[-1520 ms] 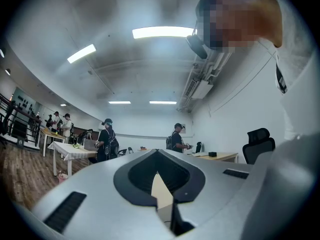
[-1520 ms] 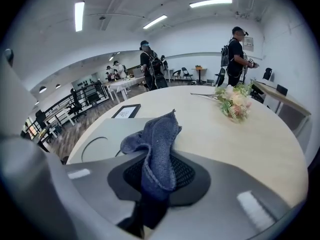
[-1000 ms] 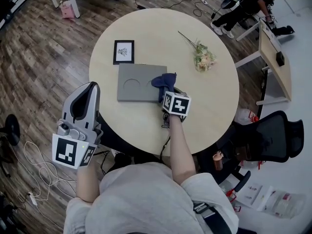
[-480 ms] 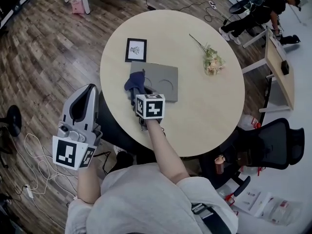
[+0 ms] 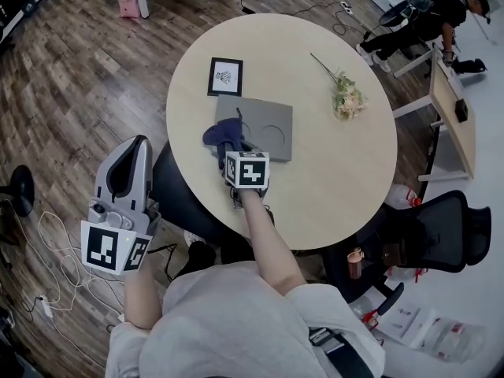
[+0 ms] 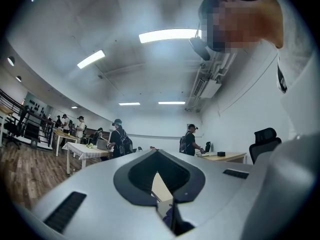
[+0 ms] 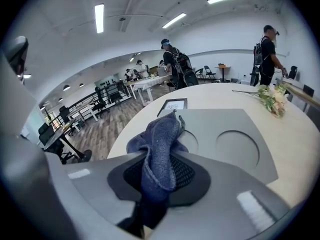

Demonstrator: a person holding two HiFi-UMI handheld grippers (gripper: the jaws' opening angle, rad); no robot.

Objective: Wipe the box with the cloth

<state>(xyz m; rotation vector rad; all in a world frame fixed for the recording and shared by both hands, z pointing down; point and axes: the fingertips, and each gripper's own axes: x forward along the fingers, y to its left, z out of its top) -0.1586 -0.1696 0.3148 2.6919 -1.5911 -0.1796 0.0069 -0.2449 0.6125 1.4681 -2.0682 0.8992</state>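
Note:
A flat grey box [image 5: 268, 128] with two round recesses lies on the round table [image 5: 339, 187]. My right gripper [image 5: 229, 151] is shut on a dark blue cloth [image 5: 220, 135], which rests on the box's left part. In the right gripper view the cloth [image 7: 160, 139] bunches up out of the gripper [image 7: 167, 156] over the near left recess of the box [image 7: 235, 134]. My left gripper [image 5: 139, 145] hangs off the table's left side over the floor, shut and holding nothing. The left gripper view shows that gripper [image 6: 158, 152] pointing level across the room.
A small black-framed picture [image 5: 225, 76] lies behind the box and a flower sprig [image 5: 346, 97] to its right. A black office chair [image 5: 441, 227] and a wooden desk [image 5: 449, 101] stand at the right. A person [image 5: 425, 10] crouches at the far right. Cables [image 5: 47, 266] lie on the floor.
My right gripper has dragged the cloth across the box from its right recess to its left side. The left gripper has drifted slightly down and left.

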